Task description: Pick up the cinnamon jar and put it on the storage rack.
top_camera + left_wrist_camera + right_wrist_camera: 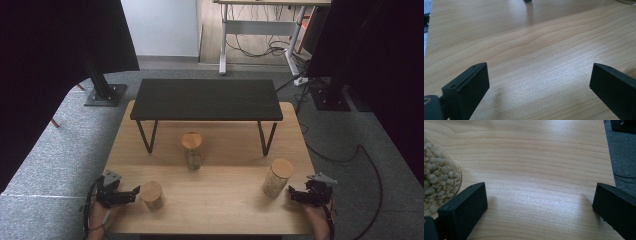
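Bare table (220, 200) lies between the left jar (152, 195) and right jar (277, 178), giving open passage. A third jar (192, 150) stands mid-table before the low black shelf (207, 99), which blocks the far half.

No readable text, label, brand, number or sign anywhere on jars, desk or tongs.

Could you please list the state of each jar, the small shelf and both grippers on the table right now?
Left jar: upright, lidded, just beside the left gripper, not held.
Middle jar: upright, lidded, standing alone.
Right jar: upright, lidded, filled with pale beans, not held.
Black shelf: standing, top bare.
Left gripper: open, nothing between its fingers.
Right gripper: open, empty.
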The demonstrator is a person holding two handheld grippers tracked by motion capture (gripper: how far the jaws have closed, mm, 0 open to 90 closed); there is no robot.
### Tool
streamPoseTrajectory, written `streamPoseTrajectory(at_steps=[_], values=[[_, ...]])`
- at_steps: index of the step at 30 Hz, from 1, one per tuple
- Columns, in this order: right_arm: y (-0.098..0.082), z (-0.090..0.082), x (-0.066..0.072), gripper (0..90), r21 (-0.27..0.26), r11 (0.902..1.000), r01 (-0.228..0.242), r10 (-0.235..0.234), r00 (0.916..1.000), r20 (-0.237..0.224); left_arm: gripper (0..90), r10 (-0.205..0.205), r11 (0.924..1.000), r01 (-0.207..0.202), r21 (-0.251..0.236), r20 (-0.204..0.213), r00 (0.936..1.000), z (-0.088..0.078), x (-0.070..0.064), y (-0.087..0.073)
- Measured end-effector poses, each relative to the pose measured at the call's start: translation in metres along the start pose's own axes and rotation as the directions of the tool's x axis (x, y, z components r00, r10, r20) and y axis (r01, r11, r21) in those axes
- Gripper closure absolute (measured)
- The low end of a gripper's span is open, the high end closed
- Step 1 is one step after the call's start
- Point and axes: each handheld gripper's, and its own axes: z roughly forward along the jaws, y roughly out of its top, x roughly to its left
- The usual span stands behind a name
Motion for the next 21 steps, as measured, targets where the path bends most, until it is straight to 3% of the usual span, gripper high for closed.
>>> streamPoseTrajectory(at_steps=[21], values=[[0.0, 0.0, 0.001, 0.0, -0.001, 1.0, -0.005, 0.005, 1.0, 0.005, 2.5, -0.004, 0.9965, 0.005, -0.084, 0.009, 1.0, -0.024, 0.0, 0.009]])
